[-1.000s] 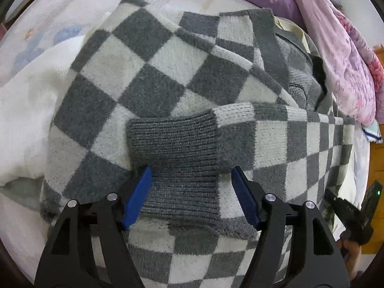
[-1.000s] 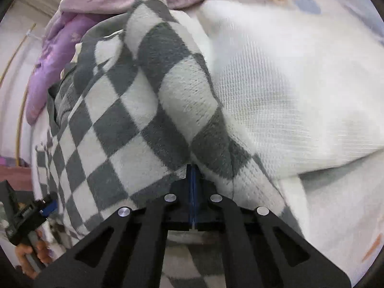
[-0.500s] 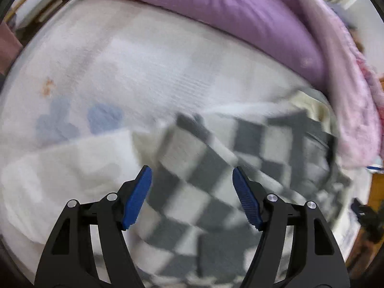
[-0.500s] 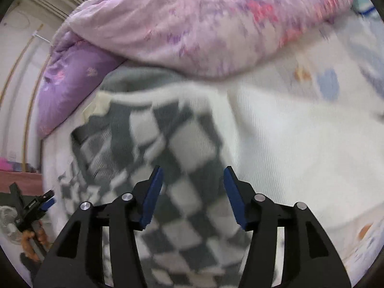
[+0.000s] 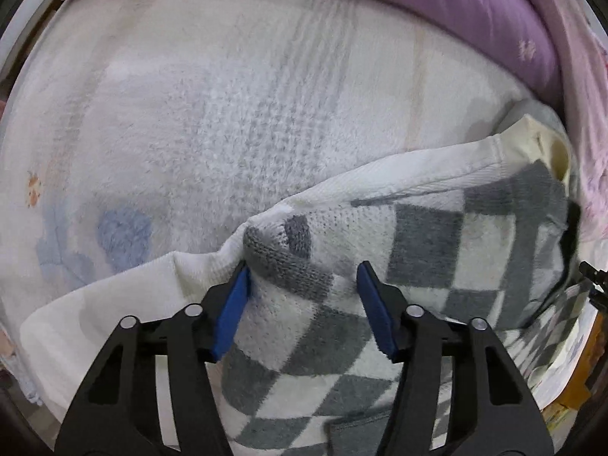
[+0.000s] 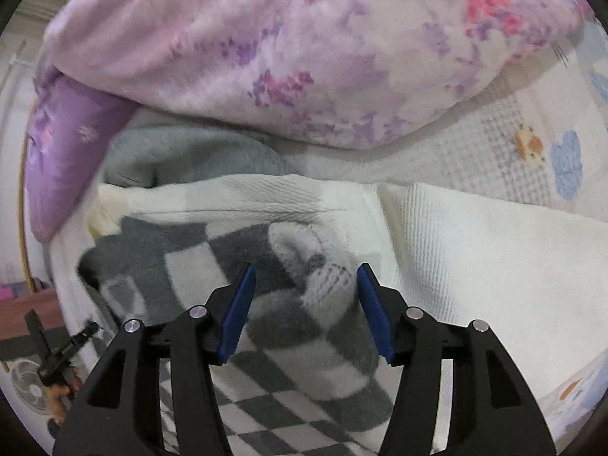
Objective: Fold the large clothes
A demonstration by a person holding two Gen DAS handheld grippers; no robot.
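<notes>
checkered sweater (image 5: 429, 250), left gripper (image 5: 302, 304) closing

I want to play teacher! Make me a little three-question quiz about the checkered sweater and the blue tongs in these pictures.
1. True or false: the grey-and-white checkered knitted sweater lies on top of a white waffle-textured garment.
2. In the right wrist view, what sits behind the sweater? A) a pink-and-purple flowered quilt B) a wooden chair C) a green bucket
3. Fill in: in the left wrist view, the left tongs have their blue pads on either side of a bunched-up corner of the ____, and they are closing.

Key: 1 true; 2 A; 3 sweater.
</notes>
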